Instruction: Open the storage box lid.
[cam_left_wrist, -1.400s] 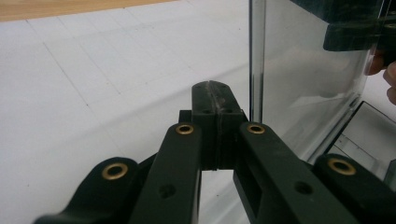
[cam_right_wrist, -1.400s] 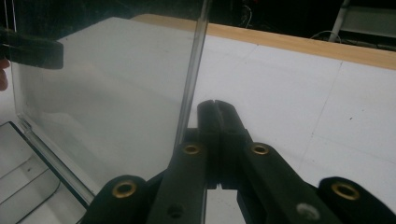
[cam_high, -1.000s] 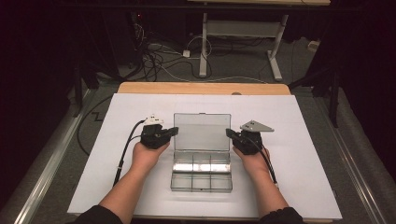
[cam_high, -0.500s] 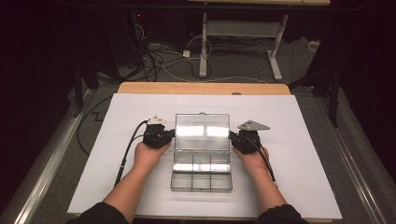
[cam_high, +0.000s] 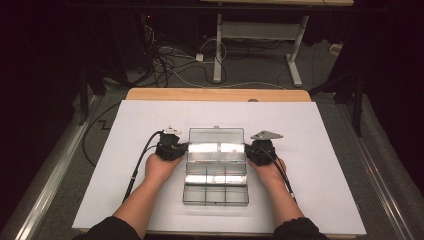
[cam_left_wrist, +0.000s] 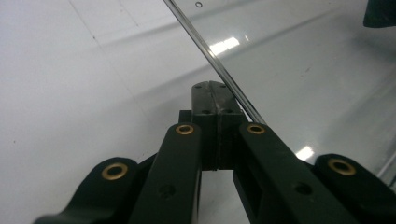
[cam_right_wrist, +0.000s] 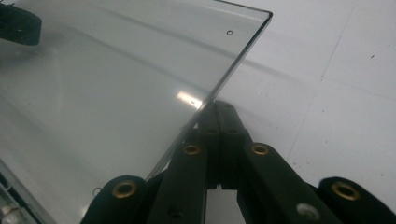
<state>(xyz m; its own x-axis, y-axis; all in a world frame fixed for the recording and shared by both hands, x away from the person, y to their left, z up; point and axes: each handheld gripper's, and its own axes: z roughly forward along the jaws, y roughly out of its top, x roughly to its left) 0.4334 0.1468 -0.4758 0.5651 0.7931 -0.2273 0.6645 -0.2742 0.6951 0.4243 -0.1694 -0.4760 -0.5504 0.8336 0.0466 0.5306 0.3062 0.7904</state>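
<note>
from above, a clear plastic box (cam_high: 215, 180) with small compartments sits in the middle of the white table (cam_high: 325, 165), near the person's edge, and its clear lid (cam_high: 215, 145) stands raised at the far side, tilted. a second ago that lid lay further back and looked nearly flat; half a second ago it was already lifting, and now it is steeper and catches a bright glare, so i judge the box is being closed, with the lid partway over. the left gripper (cam_high: 181, 148) is at the lid's left edge and the right gripper (cam_high: 248, 149) at its right edge, both hands having crept inward with it. in the left gripper view, the left gripper (cam_left_wrist: 215, 92) has its jaws fully together with nothing between them, and the lid's thin edge (cam_left_wrist: 219, 65) runs across the tip of the right-hand jaw, so it seems to push or prop the lid rather than pinch it. in the right gripper view, the right gripper (cam_right_wrist: 217, 112) is likewise closed tight on nothing, its tips just under the lid's edge (cam_right_wrist: 236, 63), touching or very nearly. the next push has to be even on both sides or the lid may slip off the tips.
</note>
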